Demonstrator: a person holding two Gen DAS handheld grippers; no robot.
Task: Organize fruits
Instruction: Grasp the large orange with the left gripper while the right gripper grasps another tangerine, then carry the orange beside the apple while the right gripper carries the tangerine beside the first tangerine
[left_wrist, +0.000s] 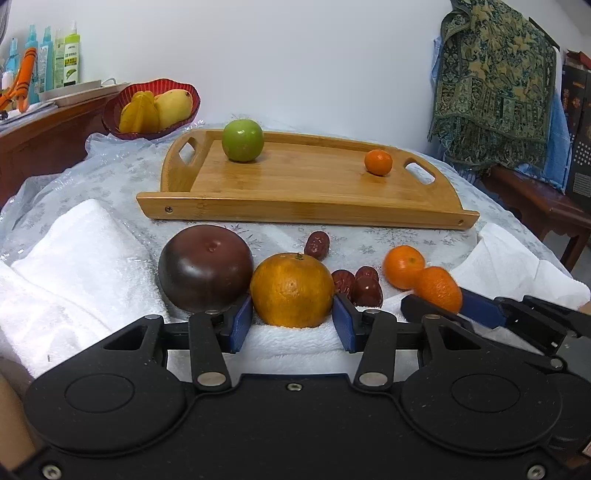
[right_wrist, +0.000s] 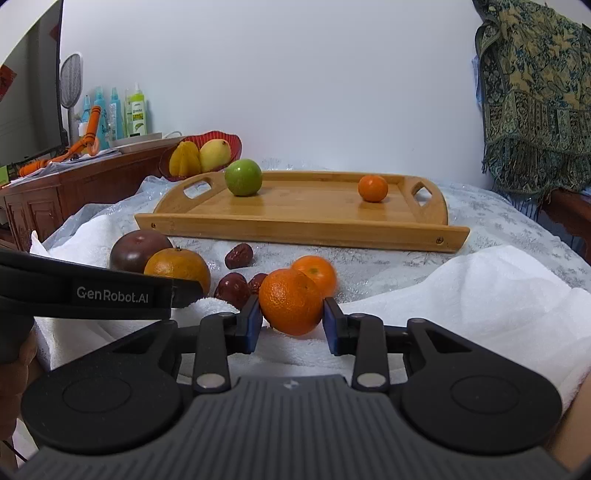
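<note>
Evidently both grippers are at the pick-up step together, each taking a fruit from the white towel (right_wrist: 461, 295) along the near edge of the table, in front of the wooden tray (left_wrist: 306, 214). The left gripper (left_wrist: 291, 321) straddles the large orange (left_wrist: 291, 290), its blue pads at either flank and seemingly touching the skin, so I judge it clamped on that fruit, though the fruit sits on the towel, not yet lifted. The right gripper (right_wrist: 291, 321) is clamped on a small mandarin (right_wrist: 290, 306), with a second mandarin (right_wrist: 317, 273) touching it just behind. A dark plum-coloured fruit (left_wrist: 205, 266) lies against the large orange's left side, and three red dates (left_wrist: 364, 286) sit between the two citrus groups. On the tray a green apple (left_wrist: 242, 134) stands near the far left corner and a small orange (left_wrist: 378, 161) near the right handle, while a red bowl (left_wrist: 110, 114) beyond holds yellow fruit. Next, each fruit needs a clean lift clear of its neighbours, then a carry over the tray's near rim, likely setting like beside like; the plum and dates may roll when nudged.
</note>
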